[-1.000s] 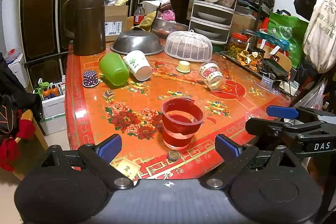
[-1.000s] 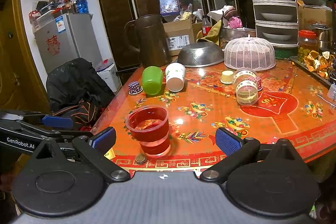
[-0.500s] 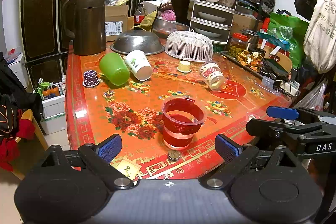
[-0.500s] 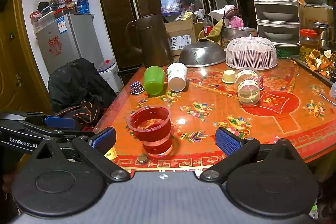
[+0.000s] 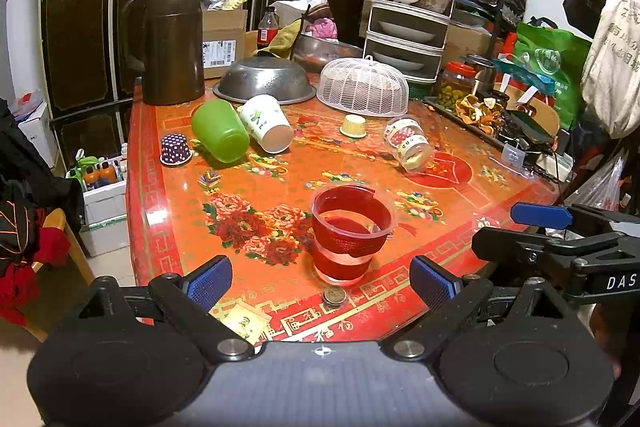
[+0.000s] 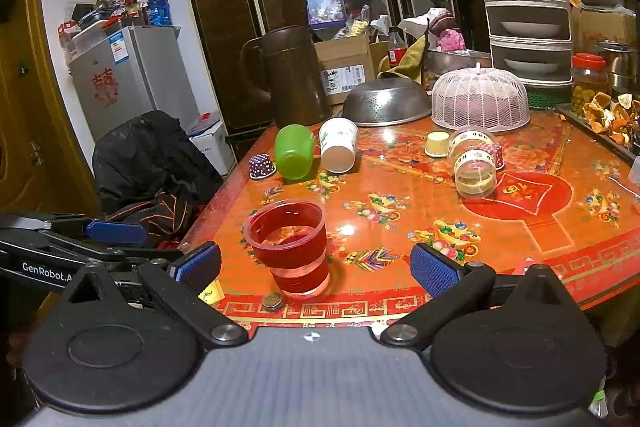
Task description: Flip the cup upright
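A clear plastic cup with a red sleeve [image 5: 351,233] stands upright near the table's front edge; it also shows in the right wrist view [image 6: 291,247]. A green cup [image 5: 220,135] [image 6: 295,151], a white paper cup [image 5: 267,123] [image 6: 338,144] and a clear patterned cup [image 5: 409,143] [image 6: 474,162] lie on their sides farther back. My left gripper [image 5: 320,281] is open and empty just before the red cup. My right gripper [image 6: 316,265] is open and empty, with the red cup left of centre between its fingers.
A coin [image 5: 334,295] lies in front of the red cup. A brown jug [image 5: 170,47], a steel colander [image 5: 266,79], a white mesh food cover [image 5: 362,87], small cupcake liners [image 5: 175,149] and a tiered dish rack [image 5: 412,15] stand at the back of the red floral table [image 5: 256,211].
The right wrist view has drifted slightly; the cups stay where they were. Both grippers remain open.
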`<state>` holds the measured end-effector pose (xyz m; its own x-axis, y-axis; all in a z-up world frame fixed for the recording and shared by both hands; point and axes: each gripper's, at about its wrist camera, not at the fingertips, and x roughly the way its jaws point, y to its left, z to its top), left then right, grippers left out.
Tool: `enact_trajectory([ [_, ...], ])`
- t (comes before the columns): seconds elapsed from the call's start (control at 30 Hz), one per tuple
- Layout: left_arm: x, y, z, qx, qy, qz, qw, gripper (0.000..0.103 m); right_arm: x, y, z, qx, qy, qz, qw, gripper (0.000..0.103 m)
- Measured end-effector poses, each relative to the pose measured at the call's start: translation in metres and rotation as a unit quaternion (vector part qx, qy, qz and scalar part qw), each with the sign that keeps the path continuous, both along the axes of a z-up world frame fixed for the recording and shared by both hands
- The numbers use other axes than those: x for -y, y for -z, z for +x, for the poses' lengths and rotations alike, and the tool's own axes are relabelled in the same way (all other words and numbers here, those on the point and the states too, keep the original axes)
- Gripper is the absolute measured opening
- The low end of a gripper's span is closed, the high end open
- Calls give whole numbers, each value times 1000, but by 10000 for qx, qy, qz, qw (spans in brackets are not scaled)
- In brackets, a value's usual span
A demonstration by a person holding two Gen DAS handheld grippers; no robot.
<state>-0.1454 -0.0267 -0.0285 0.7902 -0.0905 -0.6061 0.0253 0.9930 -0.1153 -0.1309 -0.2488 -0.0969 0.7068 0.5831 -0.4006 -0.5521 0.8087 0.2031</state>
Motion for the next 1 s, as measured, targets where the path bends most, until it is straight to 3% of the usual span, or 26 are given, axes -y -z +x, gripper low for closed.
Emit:
enact_trajectory([
  [1.0, -1, 3, 2, -31, -22, -55, 10000, 97, -1, 3, -2, -24, -11, 9, 10000, 102],
])
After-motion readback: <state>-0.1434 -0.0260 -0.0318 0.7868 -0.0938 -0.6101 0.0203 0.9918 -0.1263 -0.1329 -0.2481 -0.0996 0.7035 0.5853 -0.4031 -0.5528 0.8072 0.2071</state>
